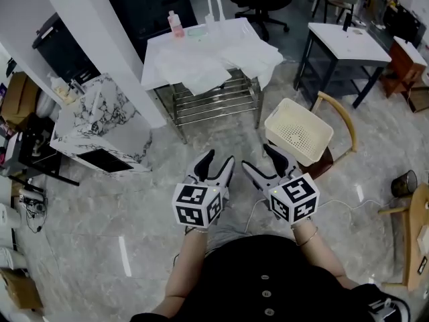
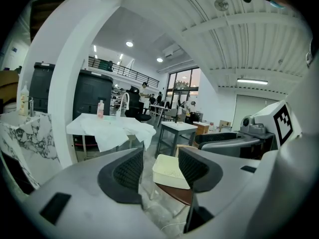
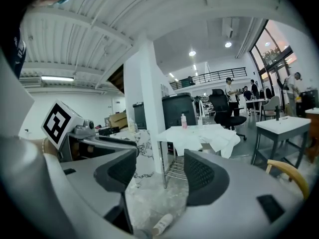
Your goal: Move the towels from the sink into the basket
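Step (est.): approach, pre-grasp; no towel lifted yet.
L gripper (image 1: 219, 158): fingers (image 2: 130, 169) released, nothing btwn.
R gripper (image 1: 258, 158): fingers (image 3: 202, 173) released, likewise empty.
Both held low in front of body, well apart from sink stand (image 1: 216, 100).
Towels (image 1: 208, 62): white, heaped and draped over stand top.
Basket (image 1: 315, 149): cream, perforated, empty, on wooden chair (image 1: 338, 113), right of stand.
Next (est.): advance to stand, set fingers around a towel fold, clench, carry across to basket.
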Tool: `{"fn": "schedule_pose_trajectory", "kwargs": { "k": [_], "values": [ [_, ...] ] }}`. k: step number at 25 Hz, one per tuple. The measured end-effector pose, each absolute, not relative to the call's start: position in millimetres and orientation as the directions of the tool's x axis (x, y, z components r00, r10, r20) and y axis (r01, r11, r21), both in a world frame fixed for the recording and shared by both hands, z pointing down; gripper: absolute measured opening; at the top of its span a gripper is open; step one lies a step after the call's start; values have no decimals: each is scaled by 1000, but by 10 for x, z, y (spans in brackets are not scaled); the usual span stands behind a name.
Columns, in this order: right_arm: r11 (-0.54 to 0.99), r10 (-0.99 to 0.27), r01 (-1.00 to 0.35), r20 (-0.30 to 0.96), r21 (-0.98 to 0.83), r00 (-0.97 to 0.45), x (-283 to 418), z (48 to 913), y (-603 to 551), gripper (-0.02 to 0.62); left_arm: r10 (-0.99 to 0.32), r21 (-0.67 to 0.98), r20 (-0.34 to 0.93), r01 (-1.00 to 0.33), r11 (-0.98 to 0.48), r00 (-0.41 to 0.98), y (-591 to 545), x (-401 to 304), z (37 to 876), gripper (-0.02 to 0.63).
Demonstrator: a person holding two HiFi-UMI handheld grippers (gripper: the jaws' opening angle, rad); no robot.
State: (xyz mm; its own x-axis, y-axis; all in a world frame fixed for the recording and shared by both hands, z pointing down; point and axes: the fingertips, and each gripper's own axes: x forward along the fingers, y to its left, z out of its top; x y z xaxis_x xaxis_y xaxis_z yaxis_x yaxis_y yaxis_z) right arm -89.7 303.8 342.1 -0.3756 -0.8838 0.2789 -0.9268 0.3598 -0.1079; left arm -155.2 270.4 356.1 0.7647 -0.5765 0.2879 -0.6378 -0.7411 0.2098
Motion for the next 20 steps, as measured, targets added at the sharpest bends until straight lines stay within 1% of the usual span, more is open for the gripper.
{"fn": "schedule_pose_trajectory", "kwargs": {
  "k": [9,14,17,20],
  "values": [
    [336,-888,-938,304,-83,-345,-865,3535,1721,284,-548,214,302,-615,-759,780,1382,-1442,3714,202],
    [304,-885,-948,340,-92,-316,-726,3653,946,284,-456,211,313,-529,-822,833,636,-1218,3752,202],
    [281,-880,-953,366,-111,-302,-631,3672,510,267,-415,204,324,-492,-847,850,180,-1096,3717,202],
    [235,-899,-966,353,-110,-259,-502,3595,92,258,-392,192,308,-460,-867,867,-274,-1006,3613,202]
  ]
}}
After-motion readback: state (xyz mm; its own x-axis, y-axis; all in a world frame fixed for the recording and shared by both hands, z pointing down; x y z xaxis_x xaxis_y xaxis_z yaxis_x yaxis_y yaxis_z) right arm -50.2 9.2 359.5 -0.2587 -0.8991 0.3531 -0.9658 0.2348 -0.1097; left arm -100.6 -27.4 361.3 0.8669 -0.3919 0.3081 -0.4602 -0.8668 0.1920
